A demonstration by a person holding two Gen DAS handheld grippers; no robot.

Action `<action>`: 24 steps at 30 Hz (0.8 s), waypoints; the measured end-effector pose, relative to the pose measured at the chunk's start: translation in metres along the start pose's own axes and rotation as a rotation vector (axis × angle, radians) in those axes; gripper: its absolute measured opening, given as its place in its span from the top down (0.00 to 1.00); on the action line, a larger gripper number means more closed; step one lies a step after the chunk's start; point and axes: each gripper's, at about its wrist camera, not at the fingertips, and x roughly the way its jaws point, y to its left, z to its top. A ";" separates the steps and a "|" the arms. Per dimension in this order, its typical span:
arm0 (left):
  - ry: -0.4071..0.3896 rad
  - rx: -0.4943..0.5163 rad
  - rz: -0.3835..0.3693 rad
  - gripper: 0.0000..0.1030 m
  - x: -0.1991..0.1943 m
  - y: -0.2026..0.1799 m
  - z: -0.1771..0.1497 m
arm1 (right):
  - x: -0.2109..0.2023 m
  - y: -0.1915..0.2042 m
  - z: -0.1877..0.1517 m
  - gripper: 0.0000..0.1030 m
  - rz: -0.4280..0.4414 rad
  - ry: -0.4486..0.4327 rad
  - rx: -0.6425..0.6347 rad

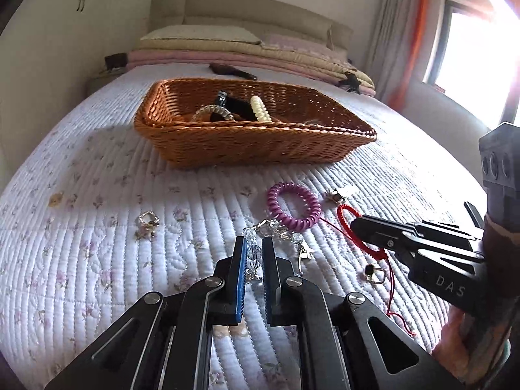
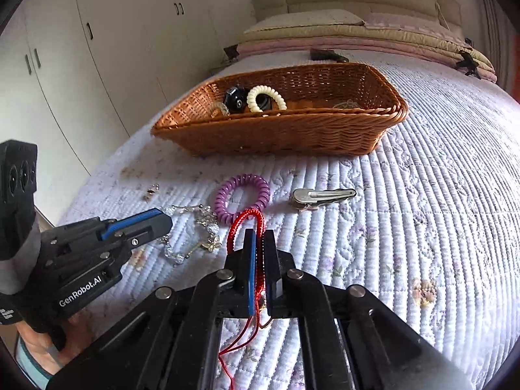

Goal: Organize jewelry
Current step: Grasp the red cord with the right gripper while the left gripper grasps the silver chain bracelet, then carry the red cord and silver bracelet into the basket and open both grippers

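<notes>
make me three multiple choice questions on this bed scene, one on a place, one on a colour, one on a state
1. Where does the purple coil hair tie lie?
A. in the basket
B. on the quilt in front of the basket
C. on the pillow

2. What colour is the cord bracelet in the right claw?
A. red
B. green
C. white

3. How does the left claw stand?
A. wide open over the quilt
B. shut on the clear bead bracelet
C. shut on the hair clip

Answers:
1. B, it rests on the quilt, short of the basket.
2. A, the cord between the pads is red.
3. B, the clear bead bracelet runs between its closed pads.
</notes>
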 end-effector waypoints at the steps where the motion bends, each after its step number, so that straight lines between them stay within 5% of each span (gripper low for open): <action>1: -0.002 -0.007 -0.013 0.92 -0.001 0.002 -0.001 | -0.001 -0.001 0.000 0.95 0.005 -0.004 0.002; 11: -0.069 -0.034 -0.175 0.92 -0.028 0.007 0.005 | -0.023 0.000 0.003 0.95 0.012 -0.054 0.014; 24: -0.247 0.031 -0.163 0.92 -0.098 -0.008 0.060 | -0.079 0.007 0.056 0.95 -0.018 -0.174 -0.007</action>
